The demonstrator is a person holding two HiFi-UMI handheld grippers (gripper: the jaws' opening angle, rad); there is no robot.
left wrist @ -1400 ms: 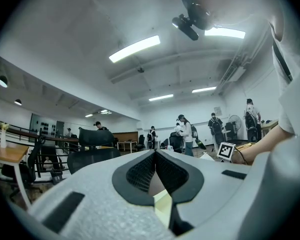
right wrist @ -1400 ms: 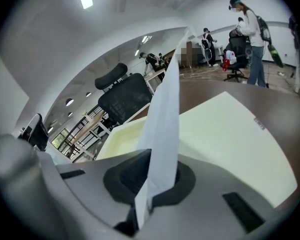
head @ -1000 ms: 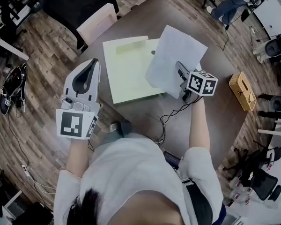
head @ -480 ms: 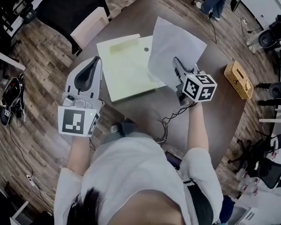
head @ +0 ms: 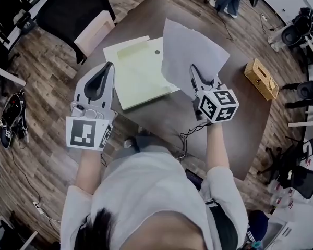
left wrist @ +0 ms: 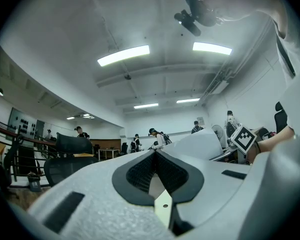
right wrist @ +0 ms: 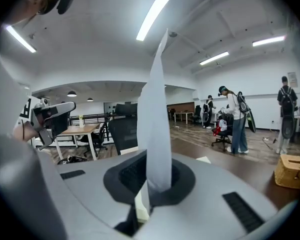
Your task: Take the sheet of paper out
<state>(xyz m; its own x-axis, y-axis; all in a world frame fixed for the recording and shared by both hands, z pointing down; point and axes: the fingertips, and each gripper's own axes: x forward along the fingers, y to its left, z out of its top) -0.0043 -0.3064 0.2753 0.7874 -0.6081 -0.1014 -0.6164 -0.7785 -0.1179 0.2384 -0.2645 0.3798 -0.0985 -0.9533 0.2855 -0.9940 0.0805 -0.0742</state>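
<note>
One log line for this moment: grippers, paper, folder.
right gripper: shut on sheet of paper, held above table | left gripper: shut, empty, left of folder | folder: flat on table

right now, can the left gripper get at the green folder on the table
Probably yes: the left gripper hangs beside the green folder with nothing between, and the sheet of paper is lifted off it.

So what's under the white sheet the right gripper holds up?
The right edge of the pale green folder and the brown table run beneath the white sheet; what lies directly behind it is covered.
</note>
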